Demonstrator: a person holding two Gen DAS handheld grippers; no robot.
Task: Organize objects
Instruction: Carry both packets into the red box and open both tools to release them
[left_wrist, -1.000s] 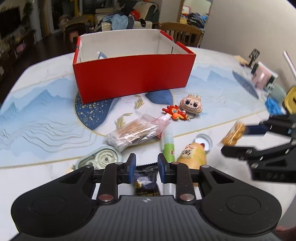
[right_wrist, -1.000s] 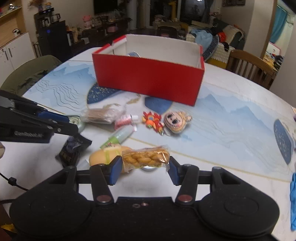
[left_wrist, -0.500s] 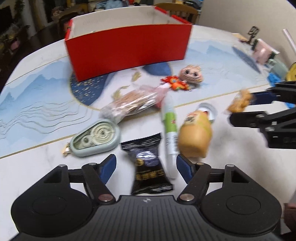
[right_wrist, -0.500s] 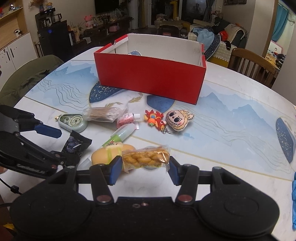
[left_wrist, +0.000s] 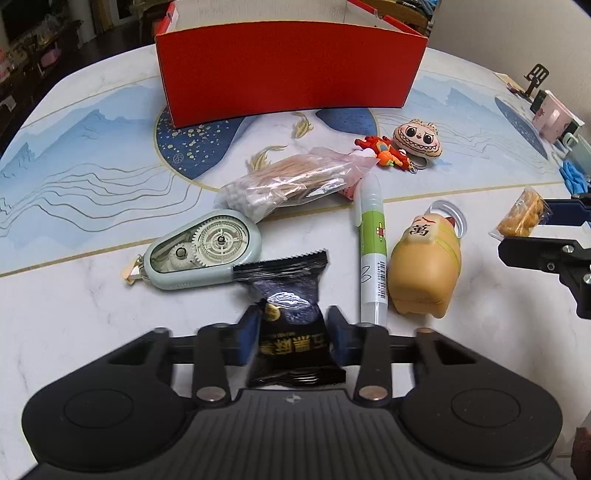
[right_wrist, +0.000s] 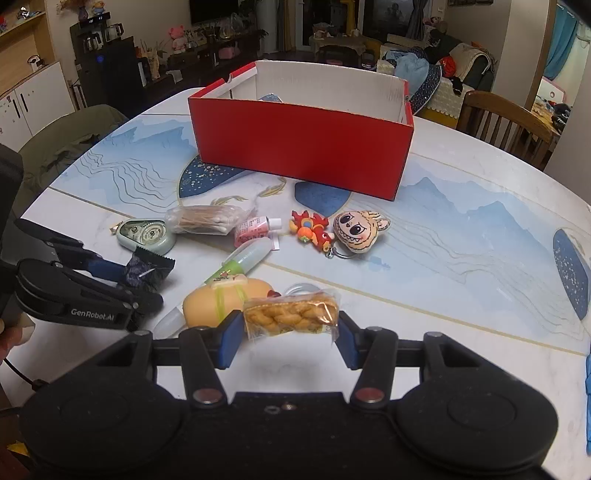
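A black snack packet (left_wrist: 291, 347) lies on the marble table (left_wrist: 74, 314), overlapping a mint correction-tape dispenser (left_wrist: 203, 254). My left gripper (left_wrist: 293, 332) points down over it, jaws closing, and both blue pads press the packet's sides. The right wrist view shows the same grip on the packet (right_wrist: 147, 267) at the left. My right gripper (right_wrist: 290, 341) is shut on a clear packet of twisted pastry (right_wrist: 291, 314), held above the table. An open red box (right_wrist: 303, 144) stands behind the scattered items.
Between me and the box lie a bag of cotton swabs (left_wrist: 295, 181), a green-and-white glue pen (left_wrist: 373, 240), a yellow cat figure (left_wrist: 424, 266), a red dragon charm (left_wrist: 384, 153), a plush face keychain (left_wrist: 417, 136) and a pink tube (right_wrist: 255, 229). A wooden chair (right_wrist: 506, 122) stands behind the table.
My left gripper opened wide, sank toward the table and closed its pads around the black snack packet. The right gripper stayed still, holding the pastry.
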